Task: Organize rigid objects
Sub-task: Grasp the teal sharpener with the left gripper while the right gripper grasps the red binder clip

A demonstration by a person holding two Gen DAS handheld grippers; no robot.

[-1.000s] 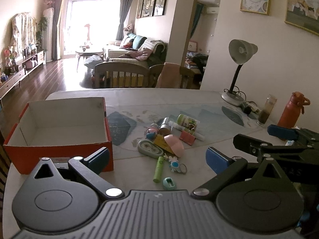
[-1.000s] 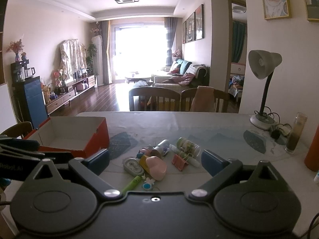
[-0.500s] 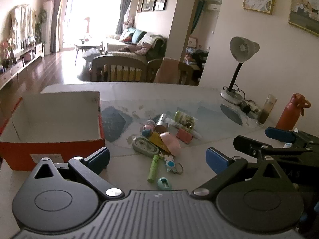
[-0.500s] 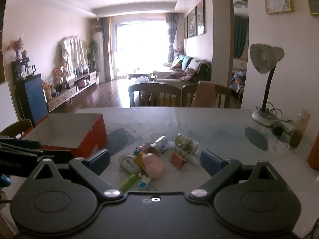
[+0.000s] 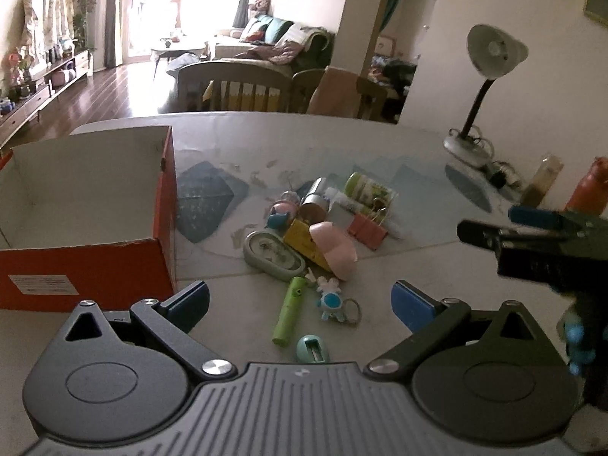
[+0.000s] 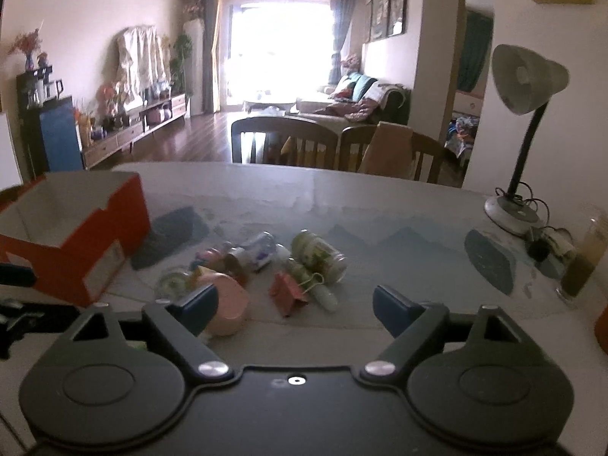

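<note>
A pile of small items lies mid-table: a green tube [image 5: 288, 315], a blue figure keychain [image 5: 332, 300], a teal sharpener [image 5: 312, 349], a pink shell-shaped case [image 5: 334, 249], a yellow box [image 5: 302, 241], an oval grey case [image 5: 273, 252], a pink binder clip [image 5: 368, 228], a green labelled bottle [image 5: 366, 188]. An open orange box [image 5: 87, 205] stands to the left. My left gripper [image 5: 300, 304] is open above the tube and keychain. My right gripper [image 6: 296, 306] is open, its jaws closing with nothing between them, just short of the clip [image 6: 287, 292]; the pink case [image 6: 228, 304] lies by its left finger.
A desk lamp [image 5: 490, 76] with cables stands at the table's far right. Beside it are a glass of dark drink [image 6: 581, 266] and an orange bottle [image 5: 587, 190]. Two chairs [image 6: 285, 144] stand behind the table. The right gripper [image 5: 490, 224] reaches in at the left wrist view's right edge.
Both grippers have moved forward and down toward the pile, which now looks larger and nearer. The right gripper's jaws have narrowed slightly.
</note>
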